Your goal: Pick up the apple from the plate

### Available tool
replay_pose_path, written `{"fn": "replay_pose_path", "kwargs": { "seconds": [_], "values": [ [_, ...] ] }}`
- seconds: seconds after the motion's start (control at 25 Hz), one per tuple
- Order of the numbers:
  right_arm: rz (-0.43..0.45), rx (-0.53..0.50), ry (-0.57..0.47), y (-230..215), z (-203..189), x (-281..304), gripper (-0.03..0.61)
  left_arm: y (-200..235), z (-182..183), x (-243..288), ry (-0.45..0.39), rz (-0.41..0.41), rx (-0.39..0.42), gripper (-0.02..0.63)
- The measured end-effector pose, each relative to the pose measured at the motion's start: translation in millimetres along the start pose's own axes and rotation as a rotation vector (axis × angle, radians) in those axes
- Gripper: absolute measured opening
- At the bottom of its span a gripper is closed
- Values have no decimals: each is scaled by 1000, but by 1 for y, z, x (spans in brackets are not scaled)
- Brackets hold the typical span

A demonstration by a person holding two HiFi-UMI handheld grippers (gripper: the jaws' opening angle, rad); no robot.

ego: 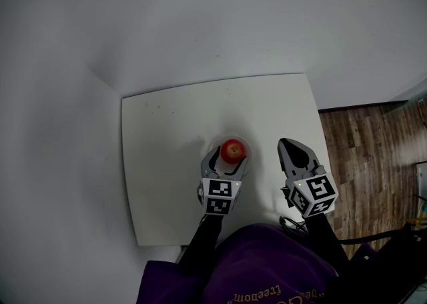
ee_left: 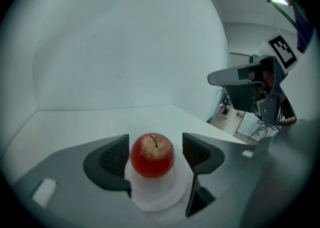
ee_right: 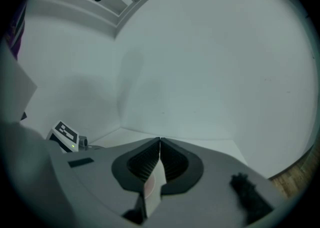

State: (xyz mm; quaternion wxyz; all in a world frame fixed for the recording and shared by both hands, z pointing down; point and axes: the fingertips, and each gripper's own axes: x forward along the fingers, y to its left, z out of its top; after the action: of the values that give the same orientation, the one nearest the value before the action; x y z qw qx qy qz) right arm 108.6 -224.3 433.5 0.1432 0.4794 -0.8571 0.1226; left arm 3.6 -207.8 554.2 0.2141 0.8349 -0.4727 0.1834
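A red apple [ego: 233, 150] [ee_left: 152, 155] stands upright, stem up, on a small white plate [ego: 216, 143] [ee_left: 156, 197] near the front of the white table [ego: 167, 163]. My left gripper [ego: 229, 157] [ee_left: 154, 145] is open with the apple between its jaws. The left pad sits close against the fruit, and a gap shows at the right pad [ee_left: 196, 152]. To the right of the plate, my right gripper [ego: 288, 144] [ee_right: 159, 144] hovers shut, its ribbed pads together with nothing between them. It also shows in the left gripper view, as the right gripper [ee_left: 216, 78] held level.
The table stands in a corner of plain white walls [ego: 200, 23], with its right edge [ego: 319, 123] beside a wood floor [ego: 373, 156]. The person's purple top [ego: 260, 269] fills the bottom of the head view.
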Motion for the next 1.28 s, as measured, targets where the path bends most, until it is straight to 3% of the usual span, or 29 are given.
{"fn": "replay_pose_path", "kwargs": {
  "seconds": [0.56,1.28],
  "values": [
    [-8,3,22,-4,-2,3,11,2,-18,20,74,-9,16,362],
    [-20,-2,31,-9,-3,3,12,4,-34,32,118,-20,-8,360]
  ]
}}
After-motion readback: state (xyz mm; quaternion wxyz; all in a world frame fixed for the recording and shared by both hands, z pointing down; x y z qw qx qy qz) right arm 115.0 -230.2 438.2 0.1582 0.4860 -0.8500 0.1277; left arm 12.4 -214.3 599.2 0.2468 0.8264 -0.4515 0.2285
